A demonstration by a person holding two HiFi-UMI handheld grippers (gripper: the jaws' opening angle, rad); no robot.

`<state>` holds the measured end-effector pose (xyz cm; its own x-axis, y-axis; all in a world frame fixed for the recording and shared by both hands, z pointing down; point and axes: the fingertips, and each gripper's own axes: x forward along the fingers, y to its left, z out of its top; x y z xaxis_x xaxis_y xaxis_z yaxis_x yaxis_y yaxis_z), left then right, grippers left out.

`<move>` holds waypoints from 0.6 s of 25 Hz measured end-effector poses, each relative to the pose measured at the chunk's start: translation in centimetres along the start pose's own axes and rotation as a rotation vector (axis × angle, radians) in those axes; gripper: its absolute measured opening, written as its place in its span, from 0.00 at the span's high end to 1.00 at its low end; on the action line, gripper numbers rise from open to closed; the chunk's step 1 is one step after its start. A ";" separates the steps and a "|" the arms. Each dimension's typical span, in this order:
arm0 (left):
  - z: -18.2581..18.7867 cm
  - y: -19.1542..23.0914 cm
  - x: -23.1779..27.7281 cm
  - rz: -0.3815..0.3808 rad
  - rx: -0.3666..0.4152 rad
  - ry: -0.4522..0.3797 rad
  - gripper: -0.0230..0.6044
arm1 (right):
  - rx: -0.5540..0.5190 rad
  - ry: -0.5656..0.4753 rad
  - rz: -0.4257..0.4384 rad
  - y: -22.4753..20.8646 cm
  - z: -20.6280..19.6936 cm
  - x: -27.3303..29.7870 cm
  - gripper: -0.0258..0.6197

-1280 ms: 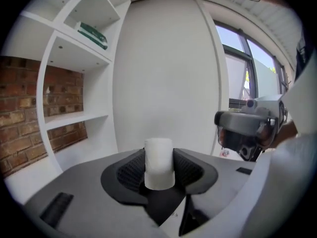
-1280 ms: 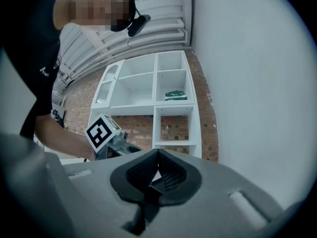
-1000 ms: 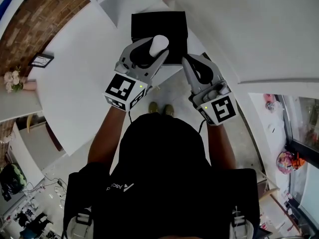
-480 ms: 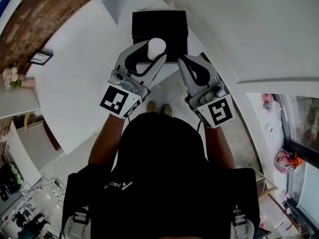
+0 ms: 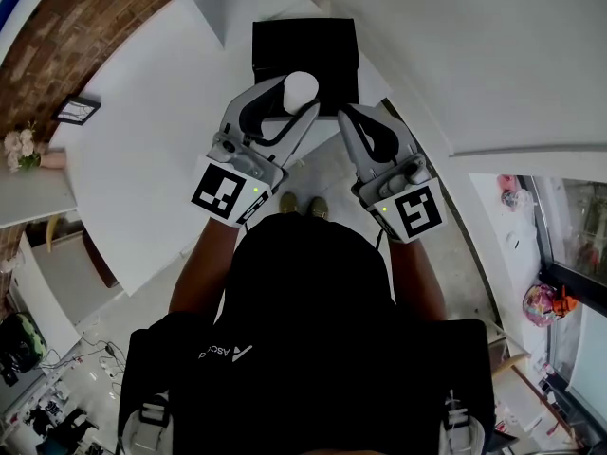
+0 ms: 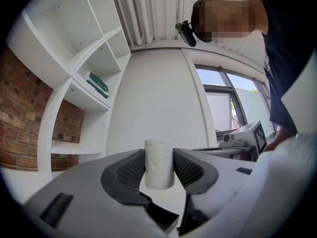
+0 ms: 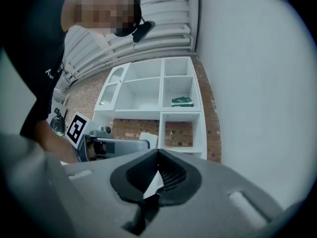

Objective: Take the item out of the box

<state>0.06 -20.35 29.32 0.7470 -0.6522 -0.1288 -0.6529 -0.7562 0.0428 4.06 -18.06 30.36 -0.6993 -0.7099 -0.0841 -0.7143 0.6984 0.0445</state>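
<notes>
A black open box [image 5: 305, 36] sits on the white table [image 5: 161, 159] at the far middle of the head view. My left gripper [image 5: 296, 102] is raised just in front of the box and is shut on a small white roll [image 5: 302, 85]. In the left gripper view the roll [image 6: 159, 163] stands upright, pinched between the two dark pads [image 6: 130, 172]. To its right, my right gripper [image 5: 351, 119] hovers by the box's near right corner. Its jaws are pressed together in the right gripper view [image 7: 158, 157] with nothing between them. The box's inside is mostly hidden.
White shelving with a green book [image 6: 97, 86] stands against a brick wall [image 5: 66, 45]. A small picture frame [image 5: 78, 112] and flowers [image 5: 24, 150] lie at the left. The table's near edge runs under the grippers, with the person's shoes [image 5: 305, 207] on the floor below.
My left gripper has tipped and drawn slightly back with the roll, its marker cube shifting down and left. The right gripper edged a little toward the left. Both have hardly moved in the last half second.
</notes>
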 end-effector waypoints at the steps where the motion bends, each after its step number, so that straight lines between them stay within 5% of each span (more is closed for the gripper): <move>1: 0.0 0.0 0.0 -0.002 -0.001 -0.002 0.68 | 0.000 0.001 -0.001 0.0 0.0 0.0 0.96; 15: 0.2 -0.1 0.0 -0.022 -0.006 -0.014 0.69 | -0.007 0.001 -0.025 0.0 -0.1 -0.2 0.96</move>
<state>0.09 -20.27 29.12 0.7594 -0.6346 -0.1434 -0.6354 -0.7708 0.0462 4.16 -17.94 30.43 -0.6814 -0.7271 -0.0838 -0.7316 0.6799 0.0492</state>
